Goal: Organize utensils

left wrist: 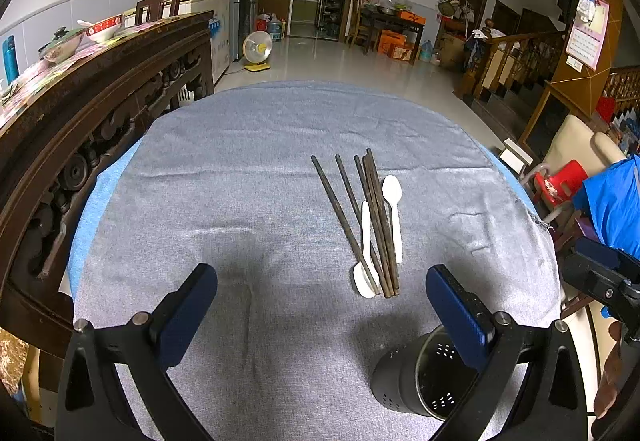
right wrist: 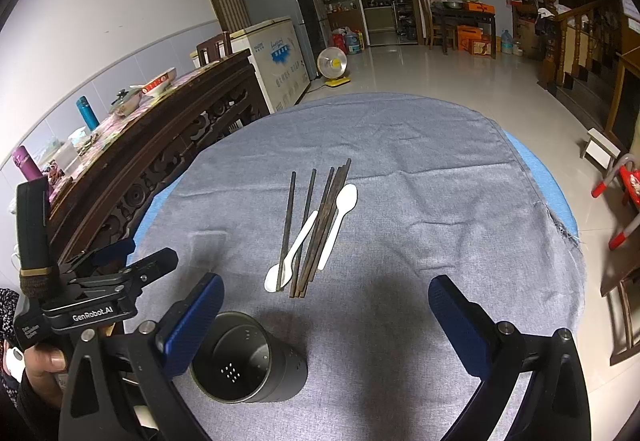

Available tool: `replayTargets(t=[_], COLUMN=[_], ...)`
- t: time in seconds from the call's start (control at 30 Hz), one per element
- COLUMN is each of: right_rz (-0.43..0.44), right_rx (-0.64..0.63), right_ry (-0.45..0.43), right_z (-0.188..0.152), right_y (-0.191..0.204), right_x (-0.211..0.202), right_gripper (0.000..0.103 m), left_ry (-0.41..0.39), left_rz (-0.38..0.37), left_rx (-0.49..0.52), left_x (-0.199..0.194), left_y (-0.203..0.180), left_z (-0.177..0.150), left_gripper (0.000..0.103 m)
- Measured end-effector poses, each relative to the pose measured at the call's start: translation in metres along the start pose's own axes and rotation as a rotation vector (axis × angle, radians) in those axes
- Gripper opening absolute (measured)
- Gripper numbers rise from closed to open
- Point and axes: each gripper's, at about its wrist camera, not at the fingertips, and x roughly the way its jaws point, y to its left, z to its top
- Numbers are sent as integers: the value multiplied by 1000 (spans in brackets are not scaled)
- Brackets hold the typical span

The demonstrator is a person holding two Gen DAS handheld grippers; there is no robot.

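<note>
On the grey cloth-covered round table (left wrist: 248,169), the empty perforated black utensil holder (right wrist: 248,361) stands just before a loose pile of dark chopsticks (right wrist: 316,229) and two white plastic spoons (right wrist: 340,217), so either hovering, wide-spread, empty gripper, left gripper (left wrist: 320,305) or right gripper (right wrist: 324,313), would best pinch one piece mid-shaft.

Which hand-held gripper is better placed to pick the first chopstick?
Probably the right hand-held gripper: it is open, and the chopsticks lie just ahead between its fingers. The left hand-held gripper sits nearer the holder.
</note>
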Motion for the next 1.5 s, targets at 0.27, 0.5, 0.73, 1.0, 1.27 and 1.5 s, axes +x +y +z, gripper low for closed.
replayTargets(t=[0.27, 0.5, 0.73, 1.0, 1.27, 1.5], right_rz=[2, 1, 0, 1, 1, 7], right_rx=[2, 3, 3, 2, 6, 69], right_ry=[2, 7, 7, 7, 3, 34], right_z=[0, 1, 1, 1, 2, 17], right_y=[0, 0, 0, 0, 1, -28], right_x=[0, 0, 0, 0, -1, 9], right_gripper=[103, 103, 103, 103, 103, 103], left_ry=[1, 4, 5, 7, 11, 69], left_rz=[-3, -1, -3, -4, -3, 14], left_rx=[4, 6, 6, 5, 3, -70], left_x=[1, 2, 1, 1, 2, 23], left_y=[-1, -2, -2, -2, 1, 27], left_z=[0, 0, 0, 1, 0, -7], left_gripper=[103, 103, 103, 103, 103, 103])
